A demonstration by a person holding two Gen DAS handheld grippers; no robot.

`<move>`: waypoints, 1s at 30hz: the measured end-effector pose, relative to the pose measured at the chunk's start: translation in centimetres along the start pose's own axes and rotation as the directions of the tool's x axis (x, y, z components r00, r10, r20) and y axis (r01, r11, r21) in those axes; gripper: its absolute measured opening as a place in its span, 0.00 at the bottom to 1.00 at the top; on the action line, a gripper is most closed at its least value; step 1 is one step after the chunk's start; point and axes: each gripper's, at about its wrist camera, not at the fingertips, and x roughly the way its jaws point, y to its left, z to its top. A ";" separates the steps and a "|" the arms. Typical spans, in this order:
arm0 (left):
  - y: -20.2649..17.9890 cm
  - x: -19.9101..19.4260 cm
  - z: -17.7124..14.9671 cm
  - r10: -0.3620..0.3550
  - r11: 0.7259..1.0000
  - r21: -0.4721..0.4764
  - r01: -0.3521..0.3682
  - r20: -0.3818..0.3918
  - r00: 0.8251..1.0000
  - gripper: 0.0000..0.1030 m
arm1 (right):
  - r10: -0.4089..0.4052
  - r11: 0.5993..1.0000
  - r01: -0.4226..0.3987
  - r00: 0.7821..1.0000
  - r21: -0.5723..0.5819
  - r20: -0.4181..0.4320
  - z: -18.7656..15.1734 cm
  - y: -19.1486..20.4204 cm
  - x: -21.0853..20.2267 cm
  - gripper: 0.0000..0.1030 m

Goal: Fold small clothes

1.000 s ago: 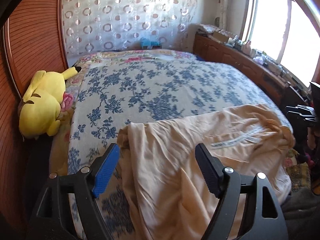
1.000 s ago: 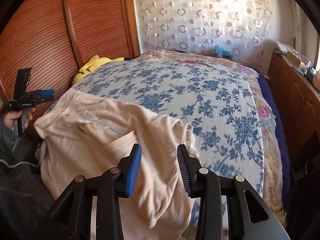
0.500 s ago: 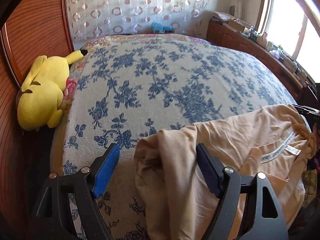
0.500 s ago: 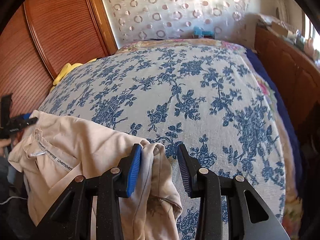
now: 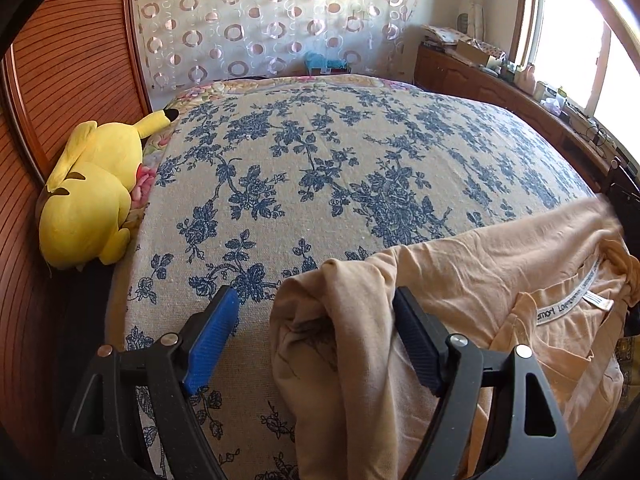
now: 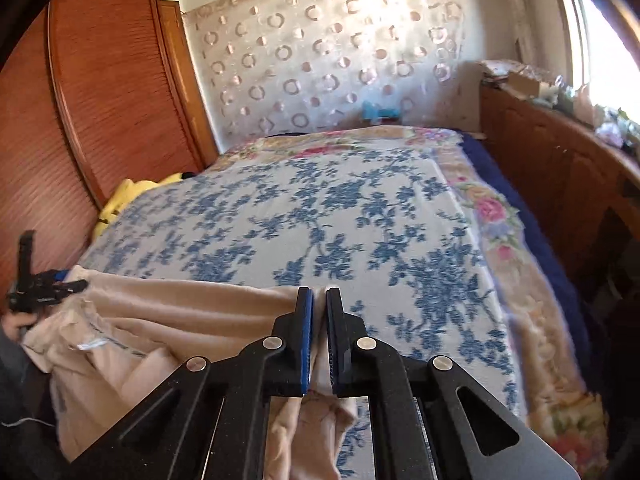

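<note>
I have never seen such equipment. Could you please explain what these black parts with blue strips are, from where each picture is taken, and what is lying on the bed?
There is no robot here. A person holds one hand tool in each hand, and each has two jaws with blue pads and a small camera looking along them.

In the left camera's picture, the left gripper stands open around one corner of a peach shirt, not pressing it.

In the right camera's picture, the right gripper has just closed and pinches the other corner.

The shirt lies at the near edge of a bed with a blue-flowered cover. A yellow plush toy lies at the bed's left side.
</note>
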 end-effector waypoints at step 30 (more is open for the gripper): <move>0.3 -0.4 0.0 -0.077 0.997 0.003 0.076 0.019 0.997 0.52 | 0.074 0.990 -0.096 0.975 -0.099 -0.208 0.3 1.2 5.5 0.51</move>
